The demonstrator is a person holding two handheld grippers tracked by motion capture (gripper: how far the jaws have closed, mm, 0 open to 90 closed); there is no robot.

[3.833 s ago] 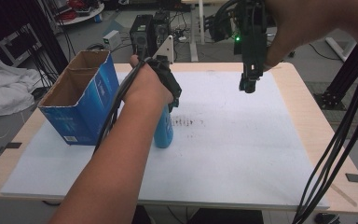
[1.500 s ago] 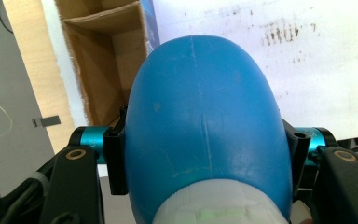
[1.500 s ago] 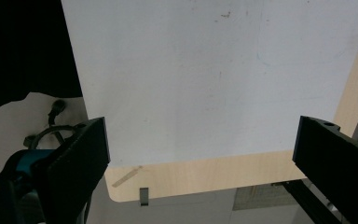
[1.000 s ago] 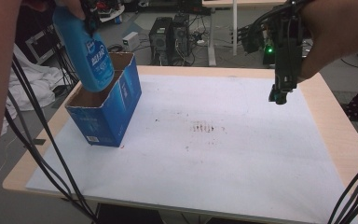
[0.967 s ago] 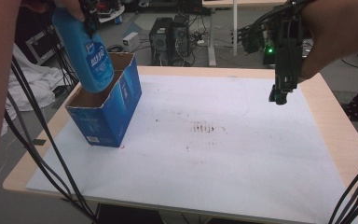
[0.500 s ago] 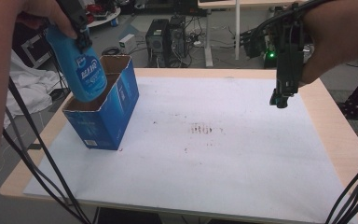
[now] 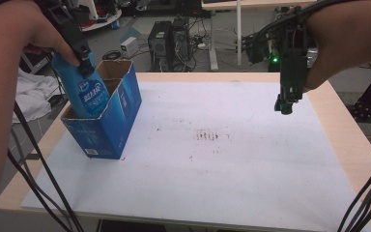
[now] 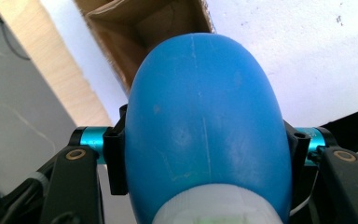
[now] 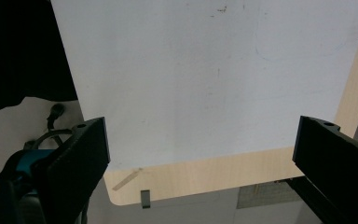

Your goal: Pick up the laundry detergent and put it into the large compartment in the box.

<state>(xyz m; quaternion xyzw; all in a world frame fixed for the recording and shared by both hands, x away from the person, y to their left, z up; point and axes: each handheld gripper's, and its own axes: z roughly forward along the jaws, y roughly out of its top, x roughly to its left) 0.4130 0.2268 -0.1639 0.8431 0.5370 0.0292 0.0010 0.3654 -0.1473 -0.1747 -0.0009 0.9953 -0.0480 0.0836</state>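
One bottle (image 7: pixel 88 92) is clamped in the left tongs (image 8: pixel 205 154) and is partly sunk into the box (image 7: pixel 107 123) near the worktop's (image 7: pixel 348 145) far left corner. Should its base catch the rim, the box could be tipped. The right tongs (image 9: pixel 200 154) are held apart, empty.

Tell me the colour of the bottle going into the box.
Blue bottle with a white cap end, best in the left gripper view.

Bottle (image 7: pixel 88 92) partly in box (image 7: pixel 118 123) at table's (image 7: pixel 338 130) left, right gripper (image 7: pixel 285 104) above its right side
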